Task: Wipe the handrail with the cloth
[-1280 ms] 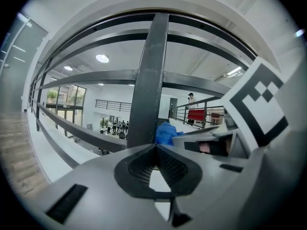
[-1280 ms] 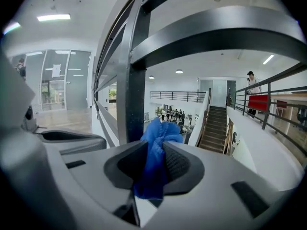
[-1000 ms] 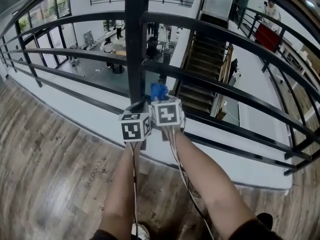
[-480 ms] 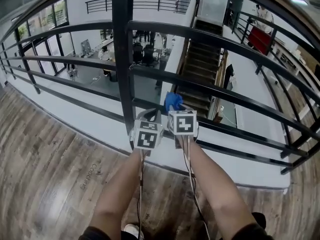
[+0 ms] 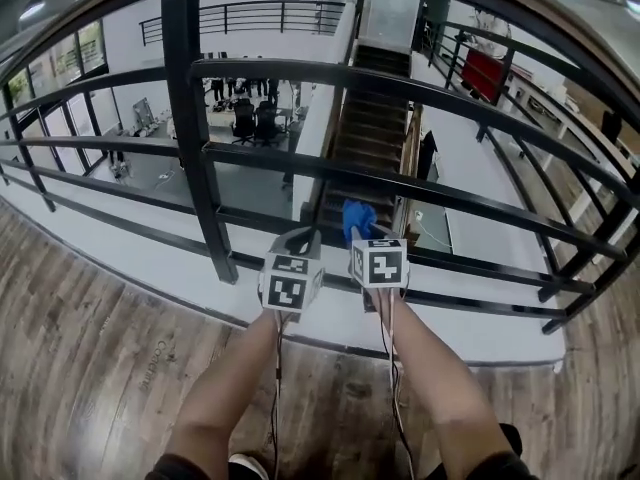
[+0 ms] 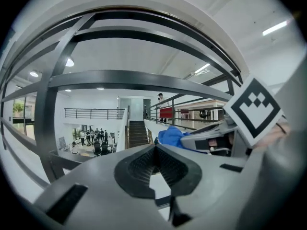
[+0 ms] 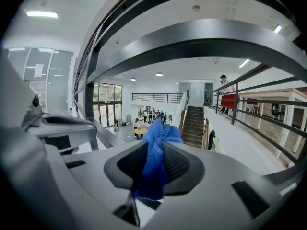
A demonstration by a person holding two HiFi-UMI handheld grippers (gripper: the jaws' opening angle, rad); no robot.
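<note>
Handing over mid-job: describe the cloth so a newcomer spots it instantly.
Find the black railing overlooking the atrium stairs, then follow the person's right arm to the right hand-held gripper. The cloth is the small crumpled wad pinched in its jaws, by the lower rails. It is the only bright blue thing there; the left hand-held gripper alongside is shut and empty.

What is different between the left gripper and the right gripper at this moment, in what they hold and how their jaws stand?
The right gripper is shut on the blue cloth, which bunches out beyond its jaws. The left gripper is shut with nothing between its jaws. In the head view, the left gripper's marker cube sits slightly lower in the picture than the right gripper's. Both are held side by side near the black railing.
</note>
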